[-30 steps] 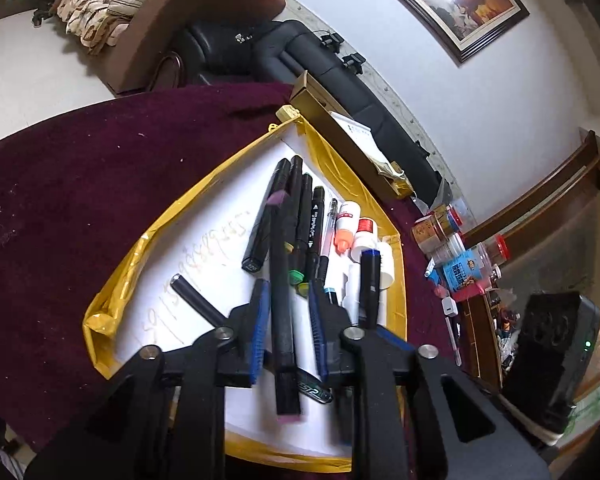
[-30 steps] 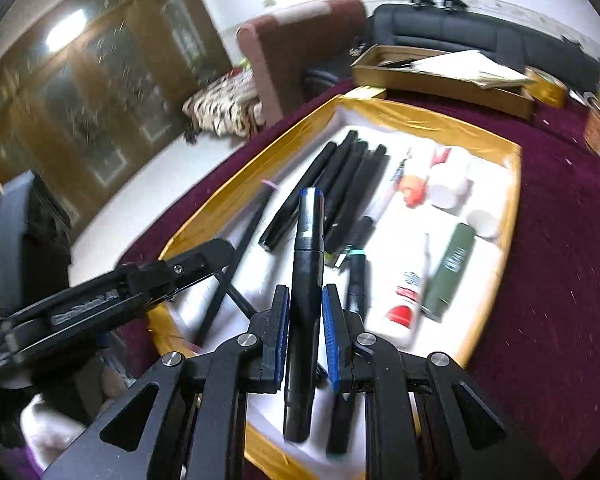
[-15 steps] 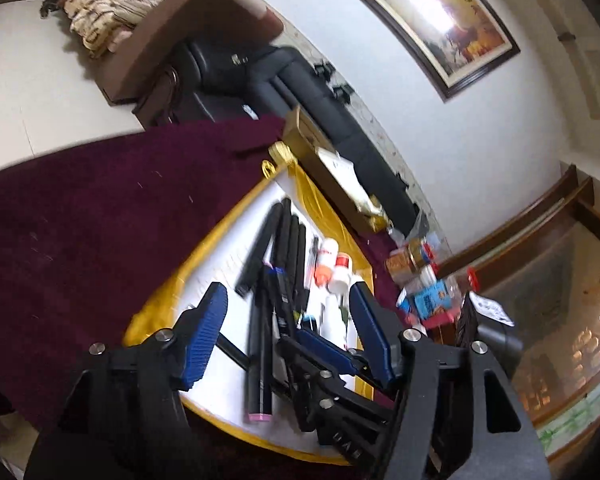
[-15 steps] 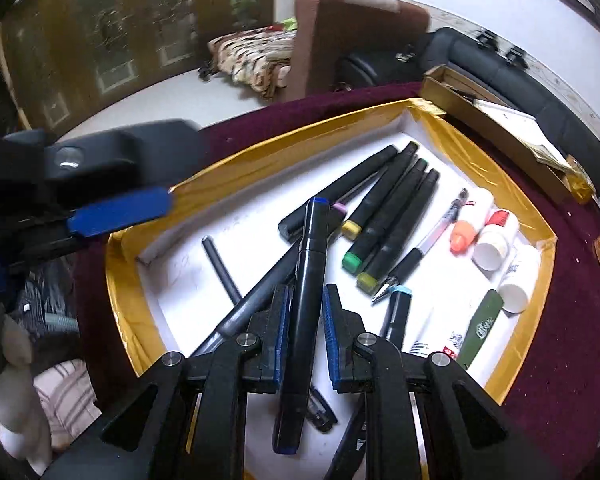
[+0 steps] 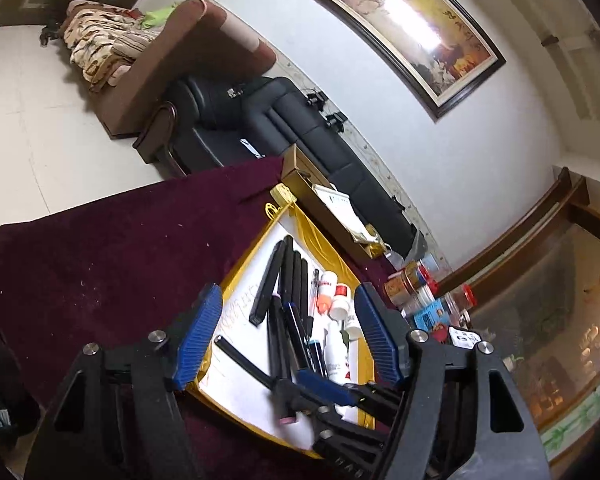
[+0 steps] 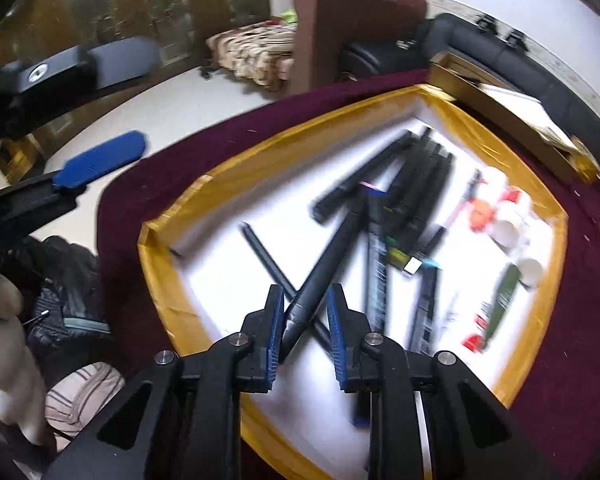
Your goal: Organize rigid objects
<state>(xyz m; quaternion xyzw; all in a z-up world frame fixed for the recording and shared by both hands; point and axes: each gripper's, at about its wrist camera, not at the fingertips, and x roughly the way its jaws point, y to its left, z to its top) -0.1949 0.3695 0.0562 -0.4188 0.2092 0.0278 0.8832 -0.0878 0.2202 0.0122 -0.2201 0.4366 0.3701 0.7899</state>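
Note:
A white tray with a gold rim [image 5: 236, 280] [image 6: 260, 160] on a maroon cloth holds several black markers [image 5: 284, 276] [image 6: 416, 184], small white bottles [image 5: 338, 300] [image 6: 508, 224] and a green tube [image 6: 500, 308]. My left gripper [image 5: 288, 308] is open wide and empty, raised above the tray's near edge. My right gripper [image 6: 302, 308] is open over the tray; a blue-capped black marker [image 6: 374, 248] lies loose just ahead, and a pink-tipped marker [image 6: 328, 264] runs between the jaws, blurred. The right gripper also shows low in the left wrist view [image 5: 332, 392].
A brown open box with papers [image 5: 328, 200] [image 6: 500, 96] lies beyond the tray. Jars and small boxes [image 5: 420, 296] stand at the table's right. A black sofa [image 5: 260, 120] and brown armchair [image 6: 340, 28] are behind. A hand [image 6: 4, 340] holds the left gripper.
My left gripper let go of its pink-tipped marker, opened wide and lifted back. My right gripper opened and released the blue-capped marker onto the tray.

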